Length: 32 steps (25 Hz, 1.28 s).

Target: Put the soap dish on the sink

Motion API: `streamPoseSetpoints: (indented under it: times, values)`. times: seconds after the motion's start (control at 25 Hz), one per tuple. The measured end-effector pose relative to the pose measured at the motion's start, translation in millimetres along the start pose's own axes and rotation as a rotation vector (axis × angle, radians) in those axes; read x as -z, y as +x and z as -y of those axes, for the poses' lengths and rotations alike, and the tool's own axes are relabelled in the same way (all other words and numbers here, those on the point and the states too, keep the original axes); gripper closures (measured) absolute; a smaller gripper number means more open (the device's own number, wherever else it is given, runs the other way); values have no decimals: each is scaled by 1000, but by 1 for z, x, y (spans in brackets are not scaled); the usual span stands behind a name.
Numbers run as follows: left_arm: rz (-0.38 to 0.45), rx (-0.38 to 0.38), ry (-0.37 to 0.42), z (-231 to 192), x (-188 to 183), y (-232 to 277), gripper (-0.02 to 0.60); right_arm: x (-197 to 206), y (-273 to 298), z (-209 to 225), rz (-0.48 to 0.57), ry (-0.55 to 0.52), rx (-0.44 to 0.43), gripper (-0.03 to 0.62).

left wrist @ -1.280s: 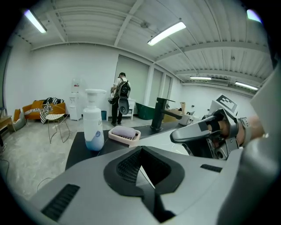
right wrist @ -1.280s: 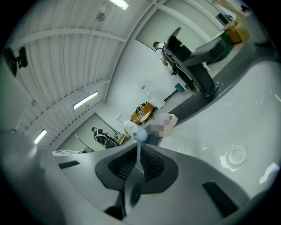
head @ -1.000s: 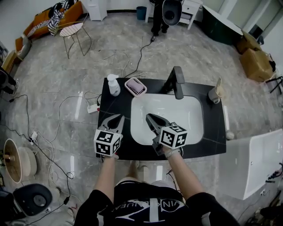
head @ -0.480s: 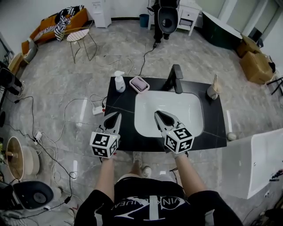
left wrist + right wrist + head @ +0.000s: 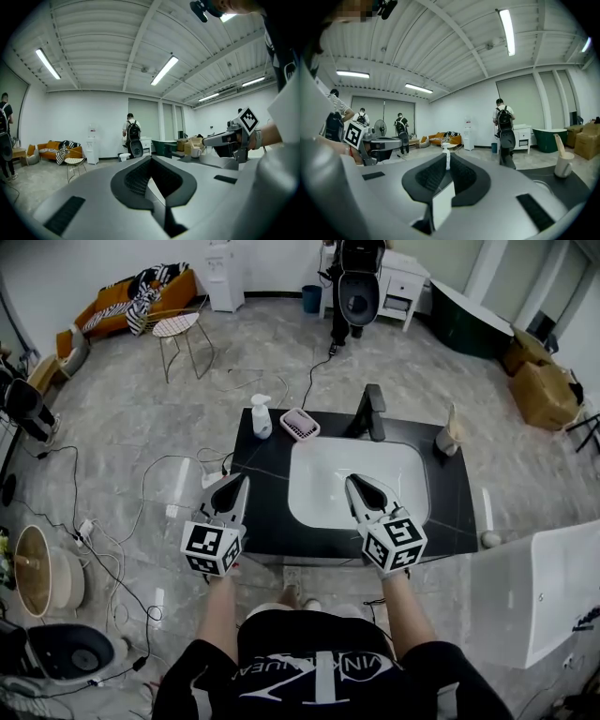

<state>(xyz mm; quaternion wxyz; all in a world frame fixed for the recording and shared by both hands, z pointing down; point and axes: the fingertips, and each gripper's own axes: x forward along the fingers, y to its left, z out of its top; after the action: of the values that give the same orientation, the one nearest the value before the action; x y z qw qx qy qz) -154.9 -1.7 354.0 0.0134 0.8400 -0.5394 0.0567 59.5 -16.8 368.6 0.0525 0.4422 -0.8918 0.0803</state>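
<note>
The pink soap dish rests on the black counter at the back left of the white sink basin, between a white pump bottle and the dark faucet. Both grippers hang in the air at the counter's near side, well short of the dish and pointing about level. My left gripper is shut and holds nothing; its jaws meet in its own view. My right gripper, over the basin's near rim, is also shut and empty.
A cup with a brush stands at the counter's right end. Cables and a power strip lie on the floor to the left. A white cabinet stands at the right. People stand in the room beyond.
Both grippers have lifted and drawn back toward the person, from over the counter's front to above its near edge. The right one has rolled. Both stayed shut.
</note>
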Motion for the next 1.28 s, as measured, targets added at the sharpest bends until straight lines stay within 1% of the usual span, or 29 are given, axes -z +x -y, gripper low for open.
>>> streamPoseSetpoints:
  times: [0.16,0.52,0.64,0.88,1.28]
  values:
    - [33,-26,11,-5,-10,-13,568,-4,-14,4,12,-26,24,553]
    - [100,-62,56,-5,-28,-36,568,-9,-44,18,48,-24,60,553]
    - [120,-80,51,-7,-32,-42,568,-9,-49,20,52,-29,72,553]
    - [125,-111,34,-9,-34,-49,568,-8,-55,23,62,-37,77,553]
    - [110,-109,39,0,-18,-51,568,9,-62,24,25,-28,70,553]
